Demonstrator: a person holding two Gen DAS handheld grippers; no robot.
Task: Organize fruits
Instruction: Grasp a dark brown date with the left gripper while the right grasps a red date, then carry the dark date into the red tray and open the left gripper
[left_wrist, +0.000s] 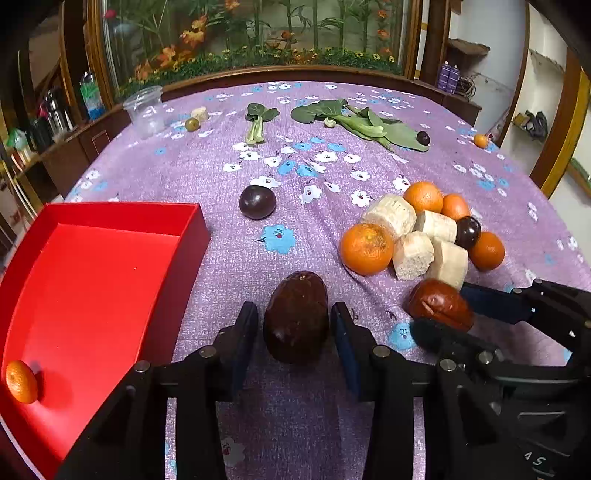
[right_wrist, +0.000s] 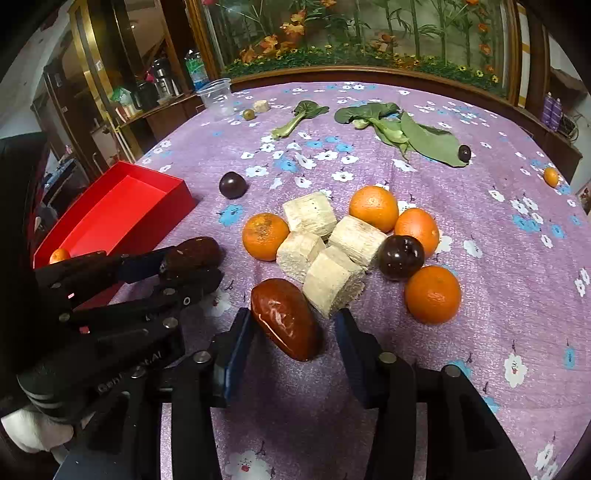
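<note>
Your left tool (left_wrist: 294, 325) straddled the dark brown fruit (left_wrist: 296, 317) on the surface (left_wrist: 295, 173), jaws narrowed w/ slim gaps showing, pads not pressing. Right tool (right_wrist: 293, 332) likewise bracketed the reddish-brown fruit (right_wrist: 285, 324), not clamped. Both looked firm, glossy, prob slippery; best gripped across the middle. The red tray (left_wrist: 92, 295) held one orange (left_wrist: 21, 381). Contact on far sides was hard to tell

Two wrist cams, both looking down past their jaws

Each is sitting close over the purple tablecloth (left_wrist: 295, 177), facing the far edge, both catching the fruit pile (right_wrist: 354, 243) ahead of the jaws.
</note>
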